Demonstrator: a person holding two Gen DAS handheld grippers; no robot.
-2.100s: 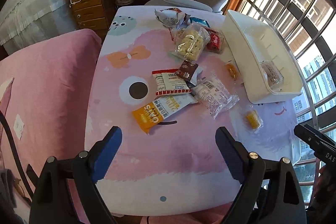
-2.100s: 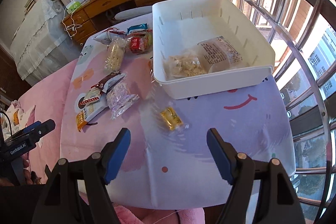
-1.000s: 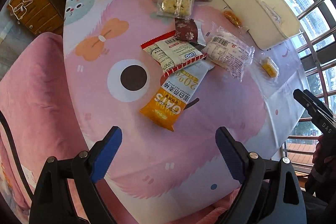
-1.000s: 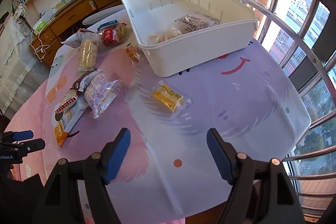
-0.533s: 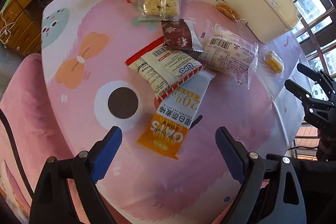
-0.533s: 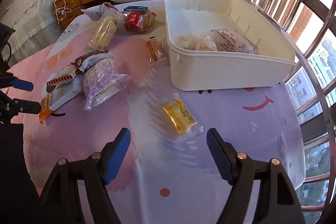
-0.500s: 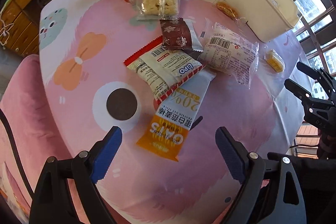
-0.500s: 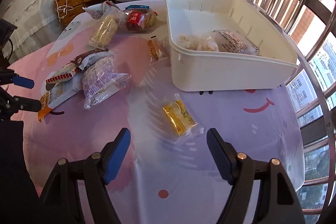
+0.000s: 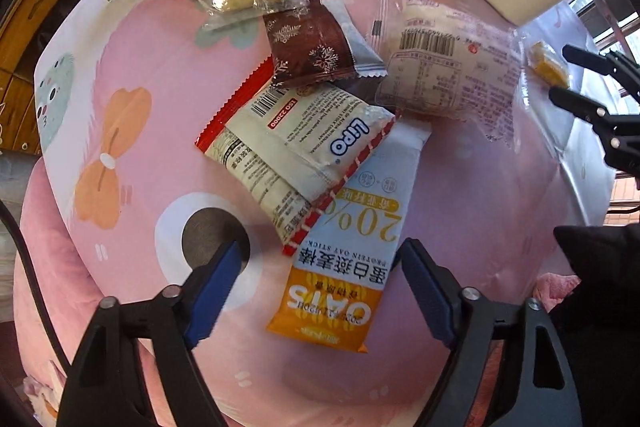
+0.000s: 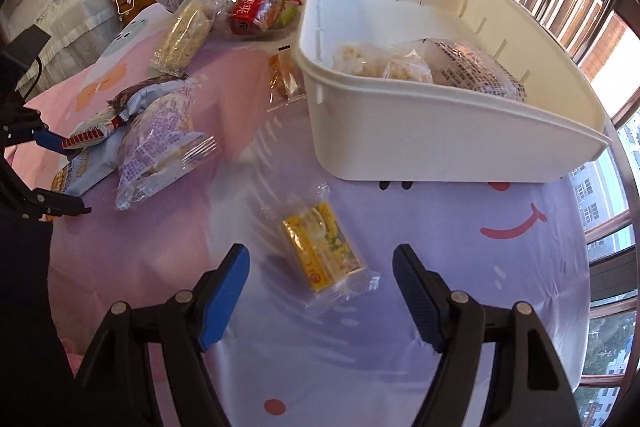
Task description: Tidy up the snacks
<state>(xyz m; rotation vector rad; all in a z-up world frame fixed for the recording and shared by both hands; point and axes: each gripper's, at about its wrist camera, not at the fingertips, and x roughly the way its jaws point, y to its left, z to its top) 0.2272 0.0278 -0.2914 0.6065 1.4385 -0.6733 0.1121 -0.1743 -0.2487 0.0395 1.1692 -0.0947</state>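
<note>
— Both claws gape wide, gripping nothing: left gripper [image 9: 320,279] straddles the orange-and-pale-blue oat stick packet [image 9: 346,247]; right gripper [image 10: 320,277] frames the small clear-wrapped yellow snack [image 10: 322,253].

— What does only the right view show?

— Inside the white plastic bin [image 10: 440,143] at 12 o'clock: two clear bags, it seems. The left view sees only the bin's outer wall, but reads the red-edged white LiPO packet [image 9: 298,143] and brown snowflake wrapper [image 9: 310,49], one each, at 12 o'clock.

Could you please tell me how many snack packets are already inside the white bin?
2 show in the white bin: a pale crumbly snack near its left wall, and a printed clear packet to its right. The front wall may hide others.
</note>
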